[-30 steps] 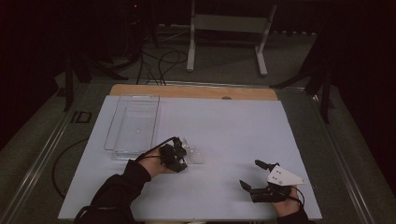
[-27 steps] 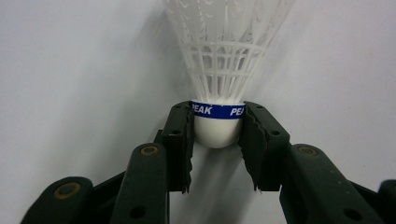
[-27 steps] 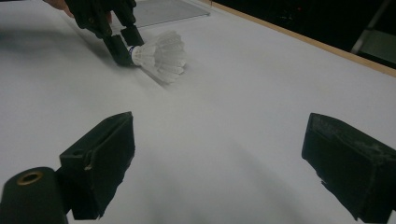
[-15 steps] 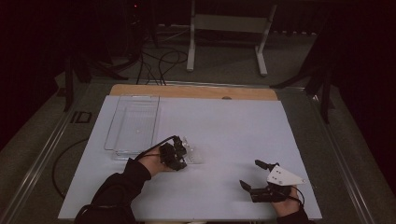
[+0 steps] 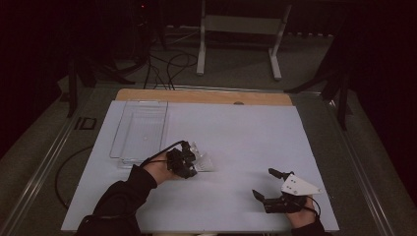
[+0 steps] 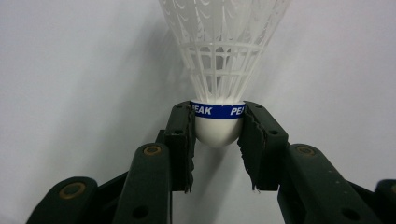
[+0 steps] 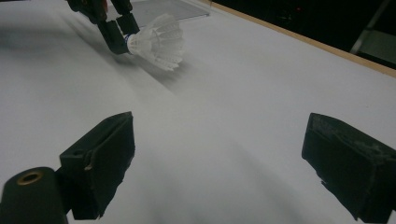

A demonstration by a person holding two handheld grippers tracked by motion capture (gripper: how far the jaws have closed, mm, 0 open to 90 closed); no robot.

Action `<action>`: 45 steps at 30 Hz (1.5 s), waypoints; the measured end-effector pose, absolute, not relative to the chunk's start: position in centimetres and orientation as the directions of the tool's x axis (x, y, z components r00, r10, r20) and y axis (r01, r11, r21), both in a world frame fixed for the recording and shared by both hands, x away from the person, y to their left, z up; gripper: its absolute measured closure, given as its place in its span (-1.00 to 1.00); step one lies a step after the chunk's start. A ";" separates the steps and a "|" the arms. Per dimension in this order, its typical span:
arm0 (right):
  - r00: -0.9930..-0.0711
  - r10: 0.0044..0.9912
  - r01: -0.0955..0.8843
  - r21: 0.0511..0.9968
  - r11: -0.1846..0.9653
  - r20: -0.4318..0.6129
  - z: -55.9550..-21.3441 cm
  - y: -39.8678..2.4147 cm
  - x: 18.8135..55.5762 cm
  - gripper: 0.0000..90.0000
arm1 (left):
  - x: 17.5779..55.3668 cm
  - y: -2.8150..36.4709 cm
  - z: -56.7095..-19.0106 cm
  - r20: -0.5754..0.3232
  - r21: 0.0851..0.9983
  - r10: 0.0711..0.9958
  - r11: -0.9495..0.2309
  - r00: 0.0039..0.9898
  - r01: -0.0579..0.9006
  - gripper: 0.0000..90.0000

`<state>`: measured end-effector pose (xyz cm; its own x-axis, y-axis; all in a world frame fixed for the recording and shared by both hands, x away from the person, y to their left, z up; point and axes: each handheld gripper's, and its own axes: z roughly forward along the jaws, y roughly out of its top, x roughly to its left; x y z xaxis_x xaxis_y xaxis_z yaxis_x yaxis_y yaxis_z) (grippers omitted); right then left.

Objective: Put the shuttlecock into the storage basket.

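The left gripper (image 6: 217,126) is closed on a white plastic shuttlecock (image 6: 219,79), its two black jaws pressing the rounded cork from either side just below a blue band with white lettering. The mesh skirt fans away from the jaws toward twelve o'clock in the left gripper view. In the high view this gripper (image 5: 189,164) sits near the middle of the white table (image 5: 246,132), a little toward seven o'clock of centre, with the shuttlecock (image 5: 202,160) pointing out to about two o'clock from the hand (image 5: 158,169). In the right gripper view the skirt lies low over the table, though contact cannot be told.

The right gripper (image 5: 270,184) rests toward the five o'clock corner of the table, its jaws spread wide apart with nothing between them. Its own view shows bare white surface between the jaws (image 7: 215,154), and the shuttlecock (image 7: 156,42) well off at eleven o'clock.

A clear plastic tray (image 5: 140,130) lies at about eleven o'clock from the left gripper, just beside it, its near end close to the hand. A wooden strip (image 5: 196,96) borders the far edge of the table. The stretch between the two grippers and out toward the one o'clock side is bare. Beyond the far edge stand a metal frame (image 5: 236,39) and cables (image 5: 167,61) on the floor.
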<state>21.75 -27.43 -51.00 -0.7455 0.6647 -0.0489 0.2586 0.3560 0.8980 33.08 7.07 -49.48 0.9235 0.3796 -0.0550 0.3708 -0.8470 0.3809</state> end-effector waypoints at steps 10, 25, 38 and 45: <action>-0.747 0.663 0.256 0.899 0.355 -0.049 -51.0 -27.4 21.8 -0.79 | 32.7 7.0 -48.8 -0.066 0.376 0.354 -0.857 0.933 0.351 0.47; -0.746 0.664 0.259 0.898 0.356 -0.048 -51.1 -27.4 21.8 -0.79 | 32.5 7.1 -47.6 -0.081 0.380 0.344 -0.857 0.936 0.348 0.47; -0.745 0.665 0.258 0.899 0.355 -0.048 -51.0 -27.4 21.8 -0.79 | 32.5 7.2 -46.2 -0.074 0.386 0.336 -0.858 0.939 0.338 0.47; -0.745 0.665 0.257 0.899 0.356 -0.051 -51.0 -27.4 21.7 -0.79 | 32.4 7.4 -44.7 -0.063 0.393 0.331 -0.859 0.941 0.328 0.47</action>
<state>21.72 -27.38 -50.97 -0.7450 0.6651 -0.0507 0.2567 0.3560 0.8986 32.42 7.45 -44.72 0.9415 0.3310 -0.0632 0.3283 -0.8587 0.3934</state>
